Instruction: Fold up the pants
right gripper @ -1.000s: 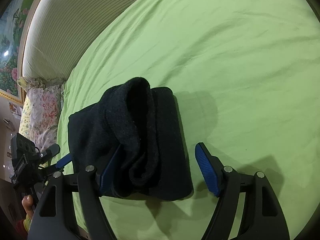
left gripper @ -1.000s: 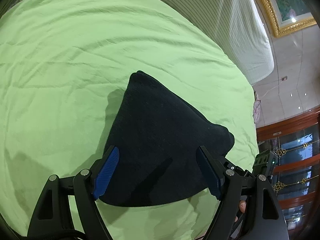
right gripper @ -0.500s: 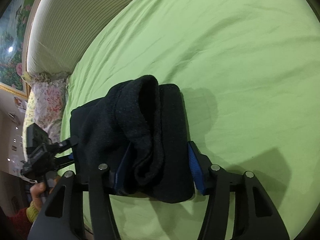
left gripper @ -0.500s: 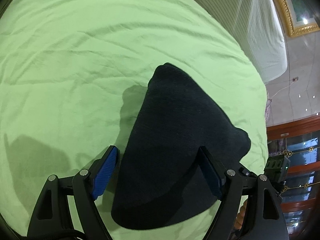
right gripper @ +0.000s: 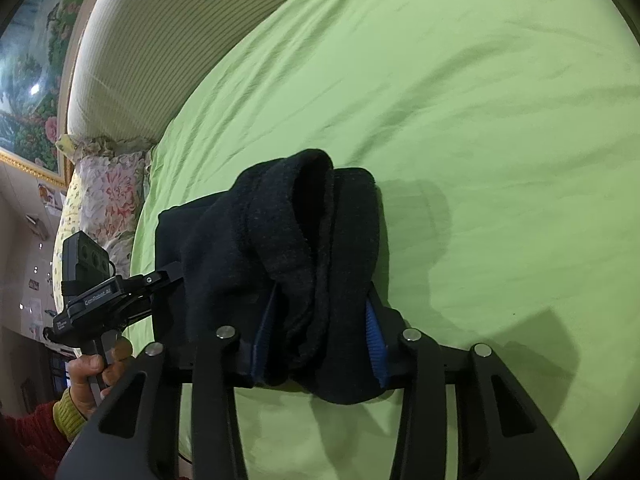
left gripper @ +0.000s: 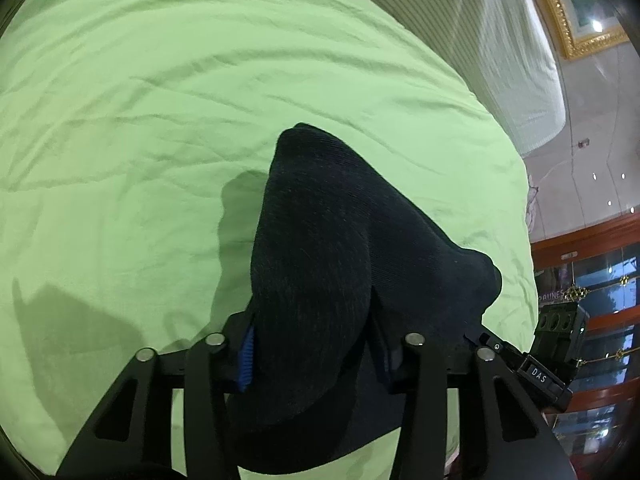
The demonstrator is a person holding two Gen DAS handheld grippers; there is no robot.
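Observation:
The black pants (left gripper: 320,248) are a thick folded bundle on the green bedsheet (left gripper: 160,100). My left gripper (left gripper: 312,354) is shut on one end of the bundle, its blue pads pressed into the cloth. In the right wrist view the pants (right gripper: 280,240) show their rolled layers, and my right gripper (right gripper: 320,338) is shut on the other end. The left gripper (right gripper: 160,276) also shows in the right wrist view, gripping the bundle's far side, held by a hand.
A striped headboard cushion (right gripper: 160,40) runs along the far side of the bed. A floral pillow (right gripper: 108,196) lies at the bed's corner. A wooden cabinet with glass doors (left gripper: 600,280) stands beyond the bed edge.
Both grippers went from open around the folded pants to shut on them. The right closed first, then the left. The bundle has bunched up between the fingers.

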